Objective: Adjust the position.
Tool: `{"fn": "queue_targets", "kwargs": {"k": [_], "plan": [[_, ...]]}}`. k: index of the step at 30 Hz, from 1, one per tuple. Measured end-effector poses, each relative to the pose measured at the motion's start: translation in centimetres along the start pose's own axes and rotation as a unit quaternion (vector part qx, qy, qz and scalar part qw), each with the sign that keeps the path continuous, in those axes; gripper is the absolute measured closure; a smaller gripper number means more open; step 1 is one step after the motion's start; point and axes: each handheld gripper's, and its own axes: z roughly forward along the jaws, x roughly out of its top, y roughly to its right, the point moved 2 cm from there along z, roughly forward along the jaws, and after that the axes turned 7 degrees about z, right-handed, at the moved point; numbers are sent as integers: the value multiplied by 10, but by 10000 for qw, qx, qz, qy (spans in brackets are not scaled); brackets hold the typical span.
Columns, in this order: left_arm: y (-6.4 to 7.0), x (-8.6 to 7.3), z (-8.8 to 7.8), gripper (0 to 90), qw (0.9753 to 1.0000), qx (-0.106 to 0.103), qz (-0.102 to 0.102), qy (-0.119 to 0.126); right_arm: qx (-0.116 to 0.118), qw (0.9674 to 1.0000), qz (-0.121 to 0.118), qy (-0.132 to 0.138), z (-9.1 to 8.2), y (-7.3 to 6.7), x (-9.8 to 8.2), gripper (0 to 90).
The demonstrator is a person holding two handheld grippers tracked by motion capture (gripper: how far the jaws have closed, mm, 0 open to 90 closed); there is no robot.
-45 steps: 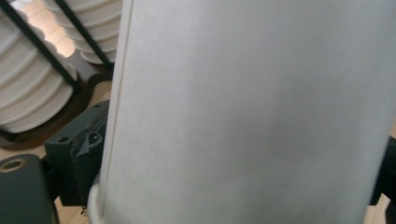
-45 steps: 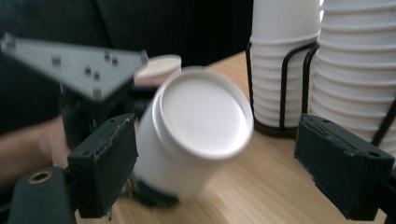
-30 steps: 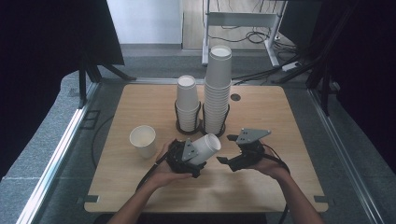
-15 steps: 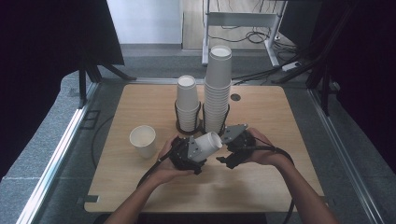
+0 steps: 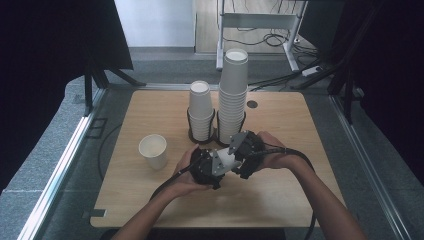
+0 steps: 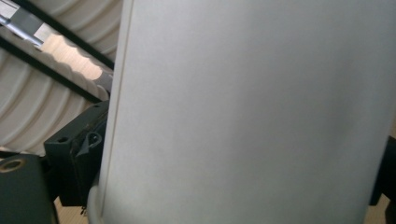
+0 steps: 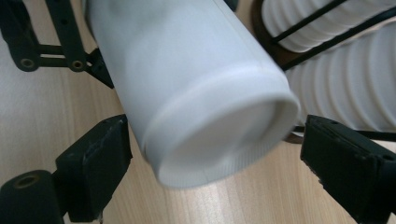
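Observation:
A white paper cup [image 5: 227,159] lies on its side above the table's front middle, with my left gripper [image 5: 219,164] shut on its wall. In the left gripper view the cup's wall [image 6: 252,112] is very close, with one black finger [image 6: 77,161] at its left. My right gripper [image 5: 240,156] faces the cup from the right. In the right gripper view the cup's base end [image 7: 219,135] sits between the two spread fingers [image 7: 95,161], and a gap shows at the right one. That gripper is open.
An upright single cup [image 5: 153,150] stands left of the hands. Behind them a black wire holder carries a short cup stack [image 5: 201,110] and a tall one [image 5: 234,95]. The wooden table [image 5: 300,120] has bare surface at right and along the front.
My right gripper has moved left until its jaws straddle the end of the held cup. The left hand with the cup has shifted slightly toward it.

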Motion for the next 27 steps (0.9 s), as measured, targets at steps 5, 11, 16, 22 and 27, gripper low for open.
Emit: {"fn": "queue_targets", "kwargs": {"k": [5, 11, 16, 22, 27], "plan": [[2, 7, 1, 86, 9999, -36, 149, -18, 222, 9994, -121, -217, 8, -3, 5, 97], [3, 8, 3, 85, 9996, -59, 287, -41, 446, 9983, -191, -317, 15, -2, 4, 155], [6, 7, 6, 64, 9994, 10, 340, -97, 615, 9965, -359, -439, 14, -2, 1, 209], [5, 7, 6, 16, 9997, -180, 136, 59, 704, 9961, -431, -303, 12, -3, -2, 232], [6, 6, 6, 49, 9994, -227, 245, 120, 830, 9955, -416, -202, 12, -2, -6, 232]]}}
